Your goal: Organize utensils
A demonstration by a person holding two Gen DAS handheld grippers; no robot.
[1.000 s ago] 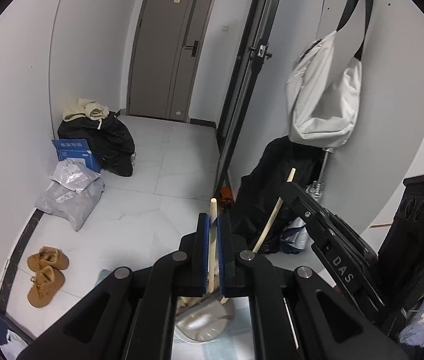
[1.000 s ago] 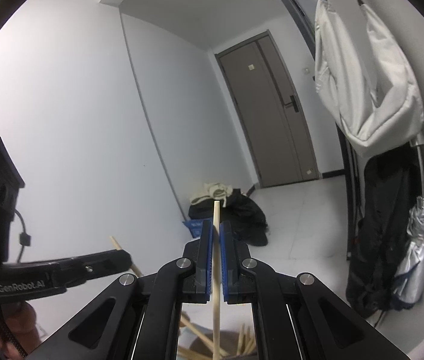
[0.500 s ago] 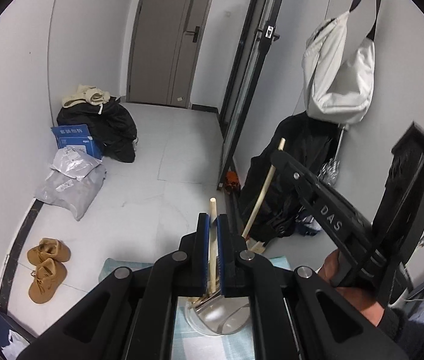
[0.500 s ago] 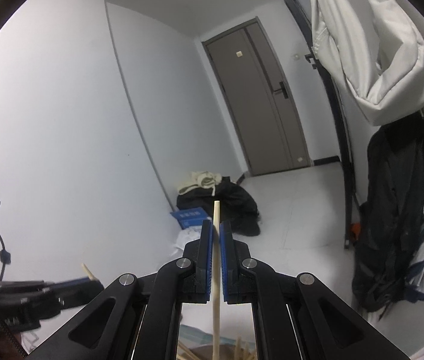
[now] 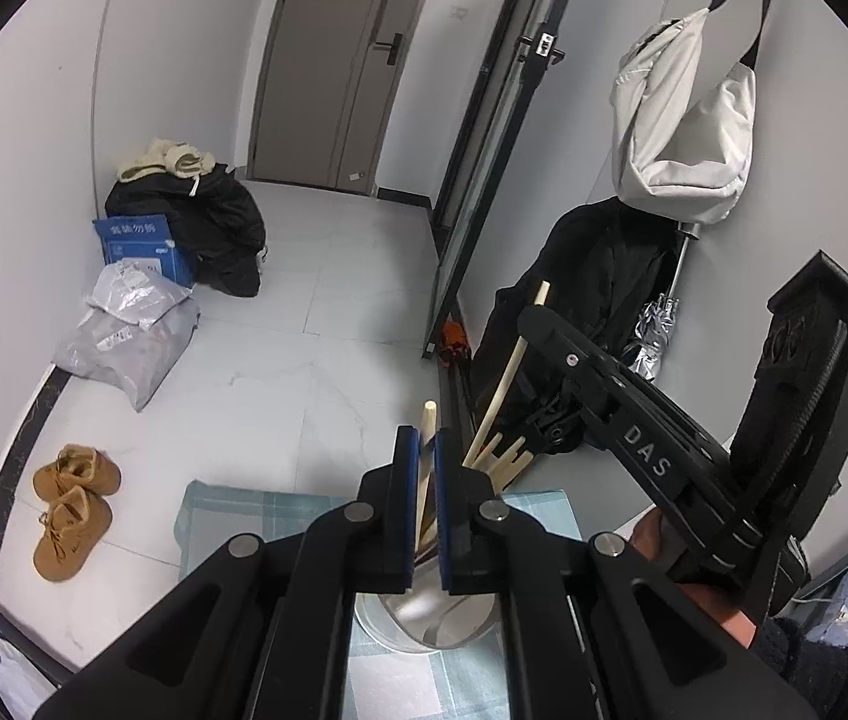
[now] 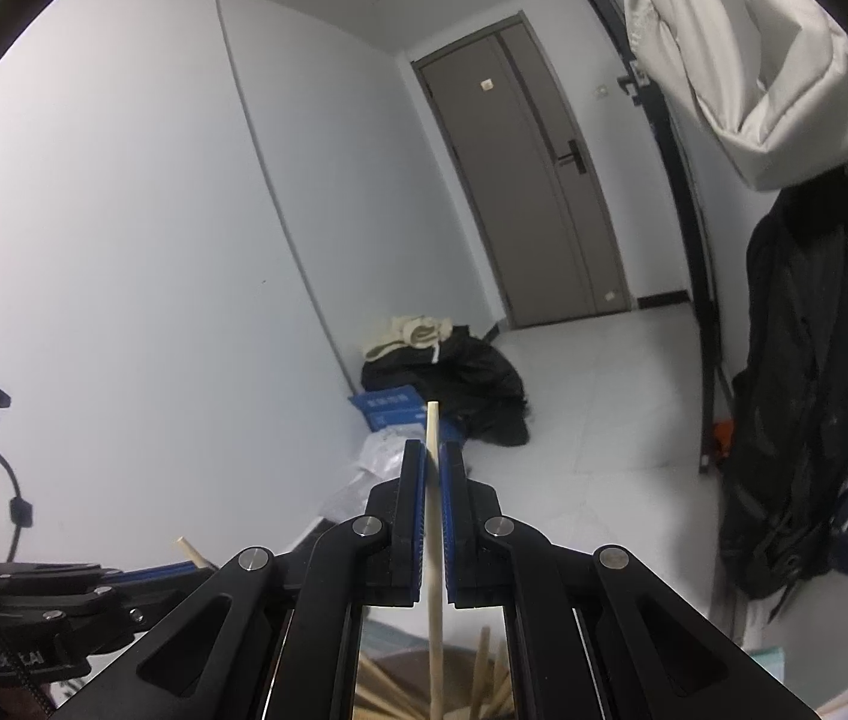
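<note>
My left gripper [image 5: 424, 441] is shut on a pale wooden chopstick [image 5: 427, 417] whose lower end runs down into a metal cup [image 5: 424, 624] standing on a light blue checked cloth [image 5: 232, 510]. My right gripper [image 6: 433, 456] is shut on another wooden chopstick [image 6: 433, 420] that also reaches down into the cup, where several more chopsticks [image 6: 484, 678] stand. In the left wrist view the right gripper [image 5: 529, 321] holds its chopstick [image 5: 508, 378] to the right of mine. The left gripper [image 6: 190, 567] shows low left in the right wrist view.
Beyond the cloth is a tiled floor with brown boots [image 5: 70, 504], grey parcels [image 5: 124, 330], a blue box [image 5: 136, 240] and dark clothing [image 5: 202, 216]. A grey door [image 5: 334, 60] is at the back. A white bag [image 5: 682, 120] and black coat [image 5: 592, 276] hang right.
Both grippers have dropped lower with their chopsticks, toward the cup. The right gripper has shifted a little in the left wrist view. Both stay shut.
</note>
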